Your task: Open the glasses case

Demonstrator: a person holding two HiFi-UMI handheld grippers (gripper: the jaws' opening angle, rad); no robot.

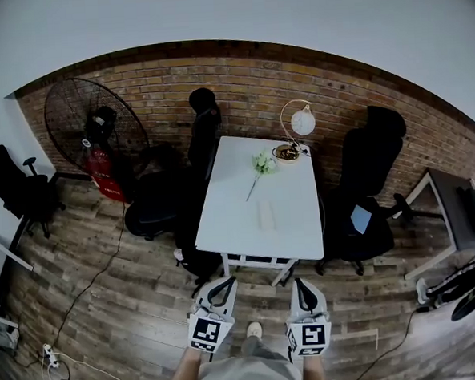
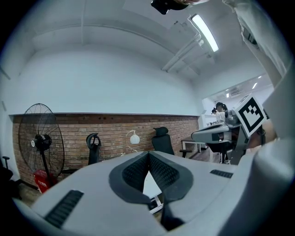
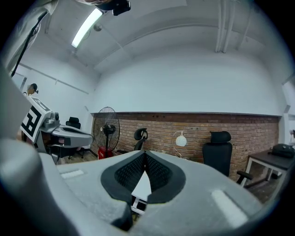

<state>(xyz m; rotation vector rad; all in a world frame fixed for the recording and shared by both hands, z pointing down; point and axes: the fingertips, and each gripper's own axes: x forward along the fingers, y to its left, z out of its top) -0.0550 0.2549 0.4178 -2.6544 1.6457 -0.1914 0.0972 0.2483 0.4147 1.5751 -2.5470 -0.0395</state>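
While the left tool (image 1: 220, 293) and the right tool (image 1: 306, 295) hang over the wooden floor (image 1: 132, 304) just short of the table's (image 1: 230, 202) near edge, each is pinched closed, pads meeting with nothing between them. The glasses case (image 1: 265, 215), pale and faint against the white top, lies at the table's middle, well apart from both tools. A flower (image 1: 261, 163) and a lamp (image 1: 296, 130) sit at the table's far end.
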